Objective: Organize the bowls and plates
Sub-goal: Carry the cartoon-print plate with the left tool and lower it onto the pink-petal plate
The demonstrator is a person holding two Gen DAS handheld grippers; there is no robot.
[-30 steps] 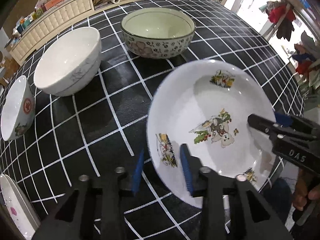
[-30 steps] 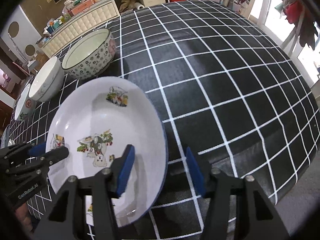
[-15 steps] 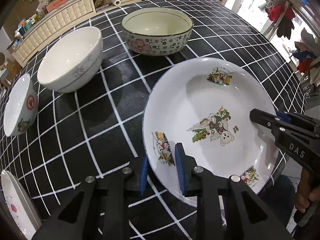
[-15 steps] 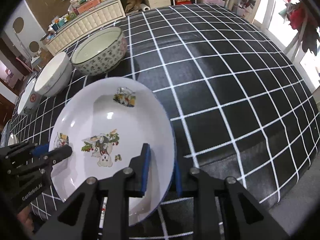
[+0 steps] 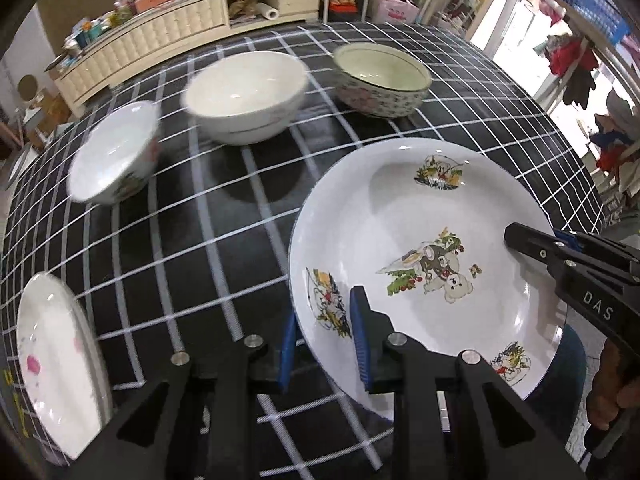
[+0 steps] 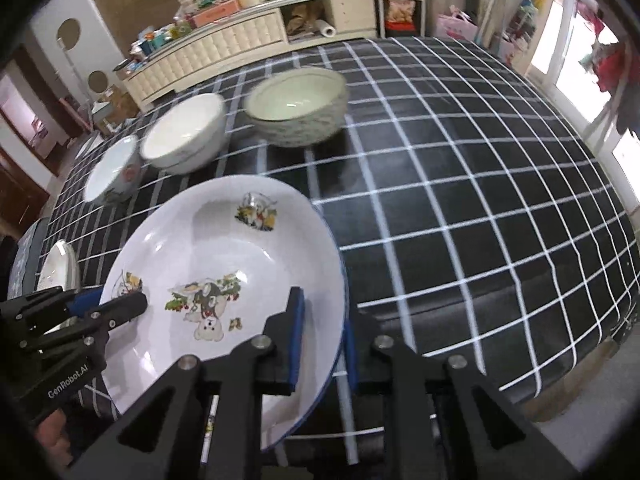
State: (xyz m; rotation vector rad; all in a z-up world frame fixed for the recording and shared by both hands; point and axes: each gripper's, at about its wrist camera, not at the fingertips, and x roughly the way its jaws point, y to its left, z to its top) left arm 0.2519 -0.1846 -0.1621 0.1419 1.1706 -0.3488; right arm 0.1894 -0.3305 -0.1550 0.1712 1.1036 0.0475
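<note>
Black grid tablecloth (image 5: 208, 240) over table, cluttered sideboard (image 5: 160, 36) behind. Three bowls in row at far side: small bowl (image 5: 114, 152), plain white bowl (image 5: 244, 96), flowered bowl (image 5: 380, 80). Two plates: cartoon plate (image 5: 420, 240) at near edge, tilted, pink-spot plate (image 5: 52, 356) far left. Left gripper (image 5: 324, 344) pinching cartoon plate's left rim; right gripper (image 6: 320, 340) clamped on its right rim. Both sets of fingers closed on plate.

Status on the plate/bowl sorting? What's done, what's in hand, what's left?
Done: nothing looks stacked yet.
In hand: both the left hand-held gripper and the right hand-held gripper clamp the large white cartoon-print plate by opposite rims.
Left: three separate bowls and the small white pink-flower plate.
</note>
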